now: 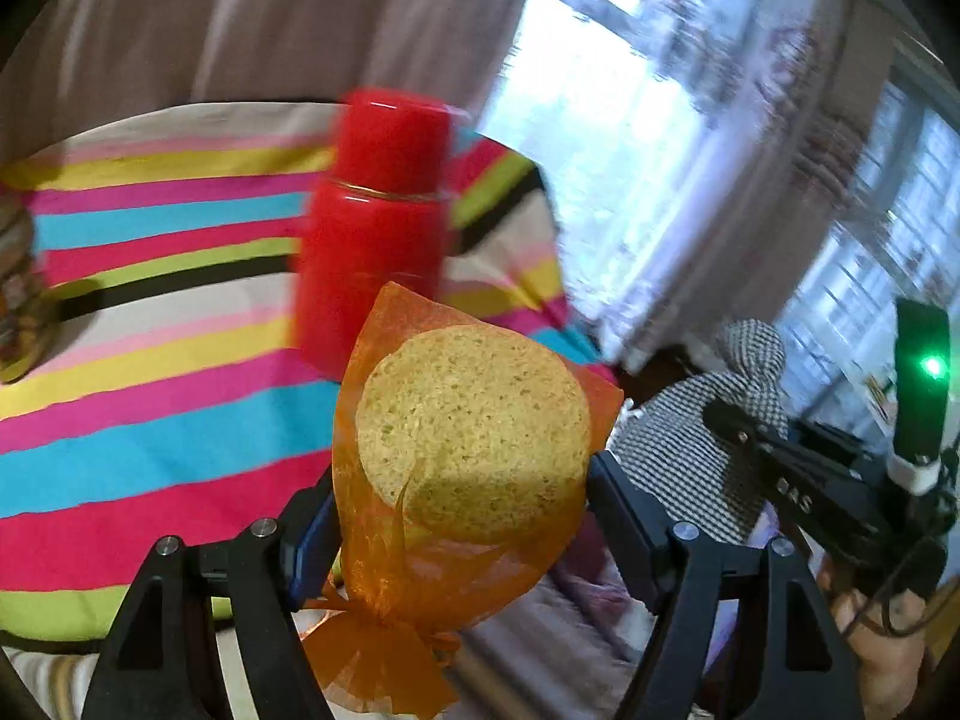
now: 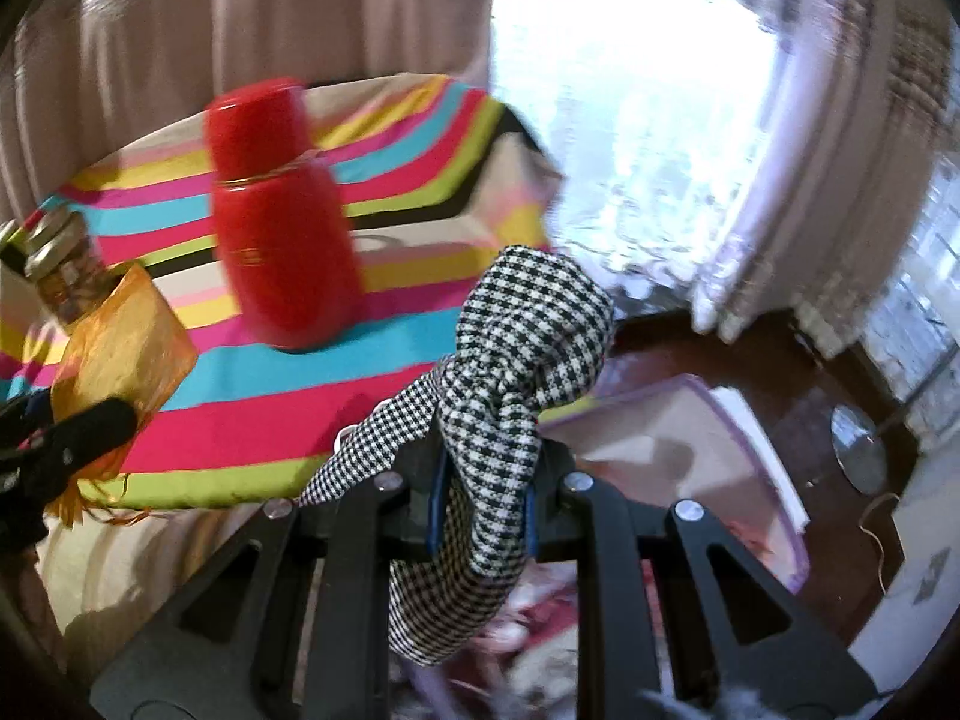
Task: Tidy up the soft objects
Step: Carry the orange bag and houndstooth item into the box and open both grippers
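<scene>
My left gripper [image 1: 462, 510] is shut on a round yellow sponge wrapped in orange mesh [image 1: 471, 432], held in the air past the edge of the striped table; the mesh's tied tail hangs below. My right gripper [image 2: 485, 504] is shut on a black-and-white houndstooth cloth [image 2: 522, 354], which bunches above the jaws and droops below them. The left wrist view shows the same houndstooth cloth [image 1: 714, 420] in the other gripper at the right. In the right wrist view the orange-wrapped sponge [image 2: 123, 342] sits at the left.
A red flask [image 1: 378, 228] stands on the table's striped cloth [image 1: 150, 408]. A glass jar with a metal lid [image 2: 60, 264] is at the table's left. A translucent bin with a purple rim [image 2: 720, 438] lies on the dark floor below right. Curtains and a bright window are behind.
</scene>
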Motion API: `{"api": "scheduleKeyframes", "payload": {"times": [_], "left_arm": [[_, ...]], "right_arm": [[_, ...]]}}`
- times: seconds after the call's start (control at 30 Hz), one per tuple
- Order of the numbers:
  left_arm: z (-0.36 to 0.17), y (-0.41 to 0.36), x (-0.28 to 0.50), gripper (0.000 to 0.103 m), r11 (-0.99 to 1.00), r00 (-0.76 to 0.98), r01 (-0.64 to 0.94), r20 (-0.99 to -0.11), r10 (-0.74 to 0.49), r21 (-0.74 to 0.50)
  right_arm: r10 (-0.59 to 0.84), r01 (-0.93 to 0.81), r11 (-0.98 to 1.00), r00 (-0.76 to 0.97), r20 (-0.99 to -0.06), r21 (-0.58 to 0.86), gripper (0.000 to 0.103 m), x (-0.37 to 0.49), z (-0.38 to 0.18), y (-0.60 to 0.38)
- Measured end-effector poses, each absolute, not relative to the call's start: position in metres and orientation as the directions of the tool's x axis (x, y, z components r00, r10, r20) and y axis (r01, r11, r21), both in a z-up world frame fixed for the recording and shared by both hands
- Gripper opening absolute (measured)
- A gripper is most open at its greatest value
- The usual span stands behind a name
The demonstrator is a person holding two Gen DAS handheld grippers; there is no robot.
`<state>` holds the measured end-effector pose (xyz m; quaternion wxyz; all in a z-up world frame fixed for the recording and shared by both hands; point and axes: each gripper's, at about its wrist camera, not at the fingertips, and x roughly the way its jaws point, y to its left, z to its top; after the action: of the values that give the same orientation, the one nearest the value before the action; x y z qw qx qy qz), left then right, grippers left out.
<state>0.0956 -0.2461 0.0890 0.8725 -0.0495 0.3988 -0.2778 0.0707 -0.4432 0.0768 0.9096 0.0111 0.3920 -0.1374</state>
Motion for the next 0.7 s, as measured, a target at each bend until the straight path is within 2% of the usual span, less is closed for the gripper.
{"api": "scheduleKeyframes", "payload": {"times": [0.33, 0.47, 0.7], "left_arm": [[0.092, -0.335, 0.070, 0.077, 0.747, 0.428, 0.583, -0.662, -0.616, -0.319], [0.089, -0.354, 0.069, 0.086, 0.728, 0.406, 0.601, -0.658, -0.634, -0.331], [0.078, -0.360, 0.067, 0.086, 0.725, 0.371, 0.603, -0.688, -0.624, -0.333]], "right_arm": [[-0.347, 0.407, 0.909, 0.618, -0.706, -0.091, 0.028, 0.024, 0.083, -0.522], [-0.366, 0.440, 0.894, 0.608, -0.705, -0.084, 0.039, 0.016, 0.083, -0.543], [-0.386, 0.474, 0.877, 0.600, -0.701, -0.077, 0.061, 0.002, 0.085, -0.558]]}}
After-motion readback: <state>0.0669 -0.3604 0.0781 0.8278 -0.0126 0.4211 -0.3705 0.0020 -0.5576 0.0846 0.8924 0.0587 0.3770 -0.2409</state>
